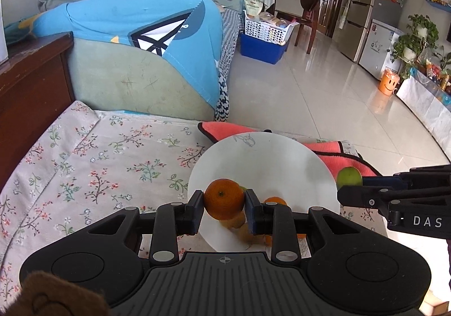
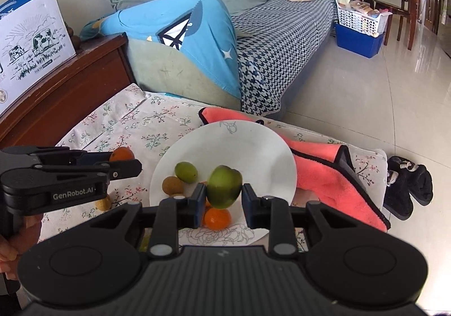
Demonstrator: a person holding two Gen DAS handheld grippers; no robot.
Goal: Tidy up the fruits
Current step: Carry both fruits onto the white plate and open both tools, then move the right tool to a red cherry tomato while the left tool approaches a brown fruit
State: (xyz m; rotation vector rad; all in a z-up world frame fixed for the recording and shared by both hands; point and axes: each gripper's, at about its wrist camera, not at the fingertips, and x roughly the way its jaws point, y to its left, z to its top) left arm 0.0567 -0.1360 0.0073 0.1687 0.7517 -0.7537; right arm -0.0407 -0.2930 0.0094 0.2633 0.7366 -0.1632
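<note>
My left gripper is shut on an orange and holds it above the near left rim of a white plate. My right gripper is shut on a green fruit above the same plate. On the plate lie a green fruit, a brown fruit and an orange. A small yellow-brown fruit lies on the cloth left of the plate. In the left wrist view the right gripper shows at the right with its green fruit.
The plate sits on a table with a floral cloth, partly over a coral towel. A sofa with a blue cushion stands behind, a wooden cabinet at the left. Black slippers lie on the tiled floor.
</note>
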